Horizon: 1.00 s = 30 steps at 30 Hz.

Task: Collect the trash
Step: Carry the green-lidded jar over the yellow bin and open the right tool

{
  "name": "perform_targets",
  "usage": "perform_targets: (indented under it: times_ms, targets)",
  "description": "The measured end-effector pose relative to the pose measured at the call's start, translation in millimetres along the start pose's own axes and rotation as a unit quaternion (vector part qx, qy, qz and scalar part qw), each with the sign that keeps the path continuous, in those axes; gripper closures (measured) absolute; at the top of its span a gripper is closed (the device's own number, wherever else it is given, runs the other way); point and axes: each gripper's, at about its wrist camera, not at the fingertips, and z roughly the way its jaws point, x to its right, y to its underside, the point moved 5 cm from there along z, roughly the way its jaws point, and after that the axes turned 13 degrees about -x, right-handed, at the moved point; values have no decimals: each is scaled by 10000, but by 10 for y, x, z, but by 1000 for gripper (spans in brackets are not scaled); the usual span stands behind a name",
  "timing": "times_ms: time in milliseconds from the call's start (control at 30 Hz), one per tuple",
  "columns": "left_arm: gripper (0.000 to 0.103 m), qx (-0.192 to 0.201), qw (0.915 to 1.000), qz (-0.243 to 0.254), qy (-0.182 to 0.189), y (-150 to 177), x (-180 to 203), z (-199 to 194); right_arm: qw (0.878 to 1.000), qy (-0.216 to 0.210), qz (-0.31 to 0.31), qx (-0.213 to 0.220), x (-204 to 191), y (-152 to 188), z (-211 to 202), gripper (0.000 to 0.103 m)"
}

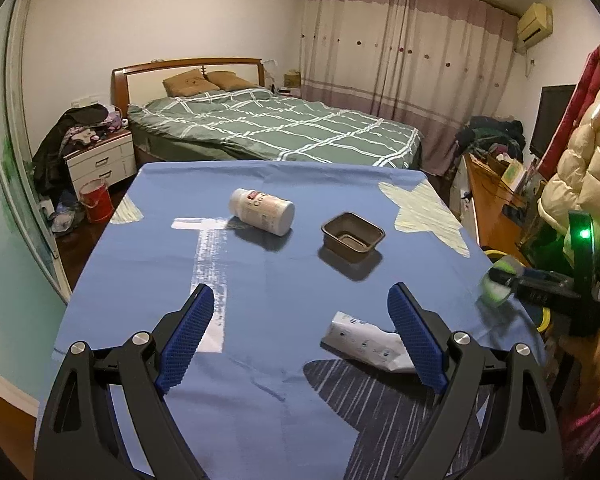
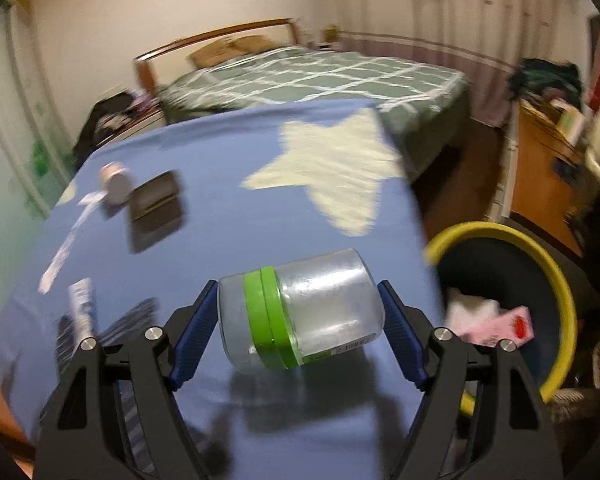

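Observation:
My right gripper is shut on a clear plastic jar with a green band, held sideways above the blue tablecloth near its right edge. It also shows blurred in the left wrist view. A yellow-rimmed black bin stands right of the table with pink and white trash inside. My left gripper is open and empty above the cloth. On the table lie a white bottle on its side, a dark brown tray and a crumpled white wrapper by my right fingertip.
A bed with a green checked cover stands behind the table. A white nightstand and a red bucket are at the left. A wooden desk and hanging jackets crowd the right.

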Motion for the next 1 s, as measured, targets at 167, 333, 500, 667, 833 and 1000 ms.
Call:
perform_targets:
  times_ms: [167, 333, 500, 667, 833, 1000]
  targets:
    - [16, -52, 9999, 84, 27, -11, 115, 55, 9969, 456, 636, 44, 584, -18, -7, 29]
    - [16, -92, 9998, 166, 45, -12, 200, 90, 9887, 876, 1213, -73, 1079, 11, 79, 29]
    - [16, -122, 9997, 222, 50, -16, 265, 119, 9830, 1016, 1529, -91, 1336, 58, 104, 25]
    - [16, -138, 9996, 231, 35, -29, 267, 156, 9844, 949, 1479, 57, 1294, 83, 60, 22]
    - [16, -179, 9995, 259, -4, -101, 203, 267, 9913, 680, 1106, 204, 960, 78, 57, 22]
    - [16, -360, 9987, 355, -34, -279, 56, 553, 9963, 521, 650, 205, 574, -8, 156, 22]
